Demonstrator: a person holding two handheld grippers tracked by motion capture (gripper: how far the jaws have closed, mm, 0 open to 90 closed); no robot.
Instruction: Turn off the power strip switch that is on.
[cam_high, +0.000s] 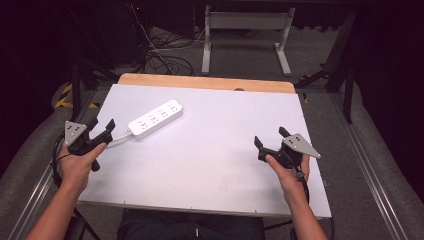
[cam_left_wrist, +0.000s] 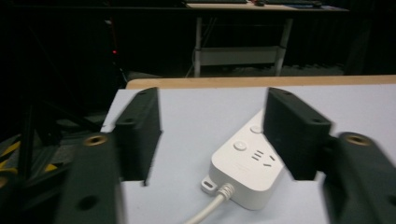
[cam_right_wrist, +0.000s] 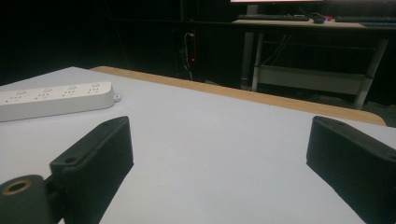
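Your left gripper (cam_left_wrist: 212, 135) has its jaws spread with nothing pinched between them, and the cable end of the power strip (cam_left_wrist: 245, 170) lies just ahead of them, low and right of centre in the left gripper view. The right-hand jaw already overlaps the strip's far edge there, so if you push forward as you are, that jaw may land on top of the casing or nudge it sideways instead of straddling it. The cord (cam_left_wrist: 205, 212) trailing toward the bottom of the frame could also snag a jaw or drag the strip round.

Your right gripper (cam_right_wrist: 219, 154) is spread wide over bare table (cam_right_wrist: 224, 140), well apart from the strip, which sits at the far left of its frame.

In the high view the strip (cam_high: 155, 119) lies upper left on the table, angled, just beside your left gripper (cam_high: 102, 127).
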